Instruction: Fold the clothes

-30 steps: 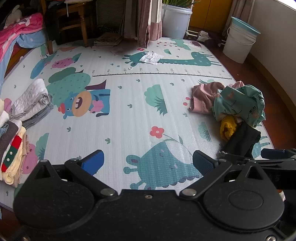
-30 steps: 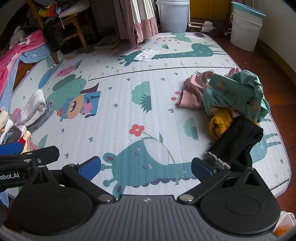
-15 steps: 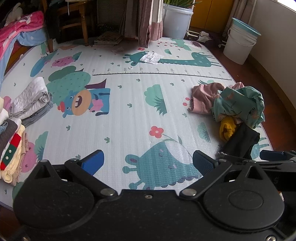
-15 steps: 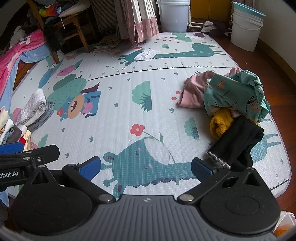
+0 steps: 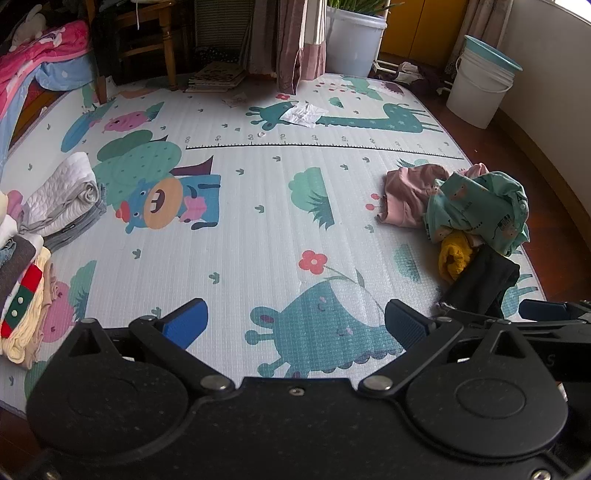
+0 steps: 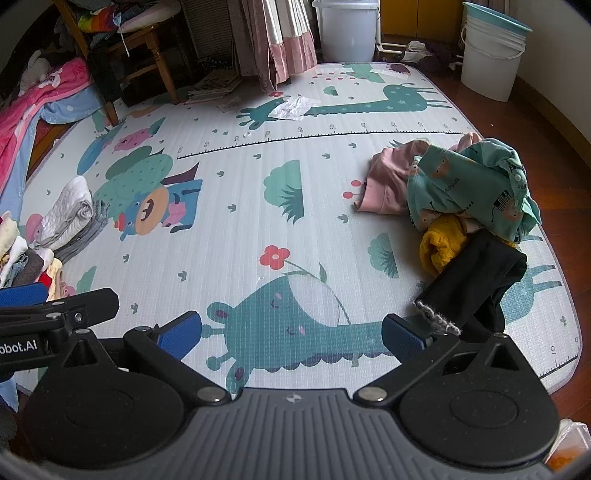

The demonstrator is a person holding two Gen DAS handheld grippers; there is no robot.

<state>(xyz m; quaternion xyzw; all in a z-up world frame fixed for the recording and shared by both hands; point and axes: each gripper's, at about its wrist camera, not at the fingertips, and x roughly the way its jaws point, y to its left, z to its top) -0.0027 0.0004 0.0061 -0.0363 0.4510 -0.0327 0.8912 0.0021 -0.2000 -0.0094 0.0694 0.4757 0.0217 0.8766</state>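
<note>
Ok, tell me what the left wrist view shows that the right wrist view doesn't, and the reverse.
Only the left wrist view shows green plant leaves above the white tub.

Only the right wrist view shows rainbow-striped fabric on the wooden chair and an orange-filled bag at its bottom right corner.

Both show the open left gripper and open right gripper, the unfolded heap's black garment, and the play mat.

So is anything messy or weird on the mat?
Yes. A crumpled white paper lies on the play mat over the giraffe's head, like litter. On the right, the unfolded clothes pile sits in a heap, and the black garment has a frayed edge.
</note>
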